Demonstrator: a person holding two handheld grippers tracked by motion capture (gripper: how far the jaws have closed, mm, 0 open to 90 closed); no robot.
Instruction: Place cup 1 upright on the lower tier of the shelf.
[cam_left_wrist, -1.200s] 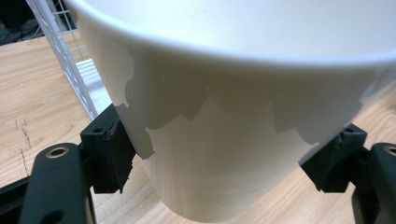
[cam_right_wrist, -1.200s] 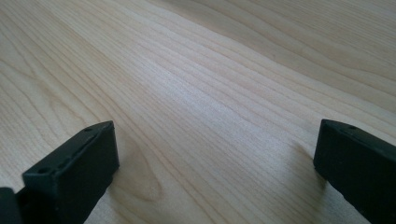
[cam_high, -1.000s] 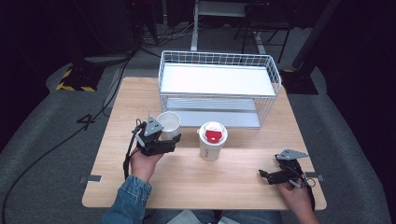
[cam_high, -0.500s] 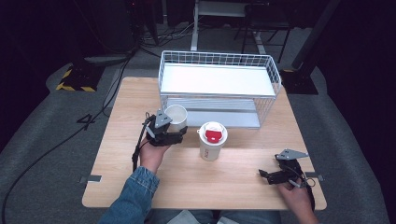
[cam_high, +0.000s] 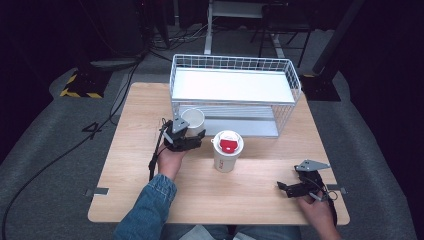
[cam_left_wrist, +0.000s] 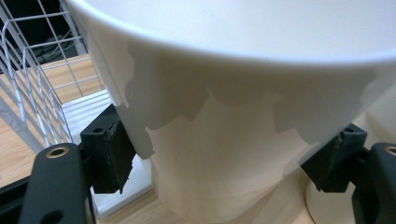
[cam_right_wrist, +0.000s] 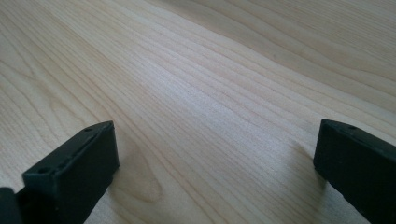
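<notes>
- The left hand-held gripper (cam_high: 192, 136) was clamped on an open white cup (cam_high: 193, 120), one jaw pressed to each side of the wall below the rim.
- The cup stood upright or nearly so at the front of the wire rack (cam_high: 290, 80), by its lower shelf; whether it was lifted clear of the desk (cam_high: 130, 150) could not be told.
- In the left gripper view the cup (cam_left_wrist: 243, 116) sat between the pads (cam_left_wrist: 114, 154), its wall thin and smooth.
- Judged from that, it was a light paper cup: soft-walled, easy to dent under a hard squeeze, a little slick. A hold across the mid wall, just under the stiffer rim, looked the safest.
- A second cup with a red-marked lid (cam_high: 228, 150) stood on the desk near the first, to its right and apart from it.
- The right hand-held gripper (cam_high: 292, 187) lay low near the desk's front right edge, jaws spread wide and grasping nothing; bare wood showed between them.
</notes>
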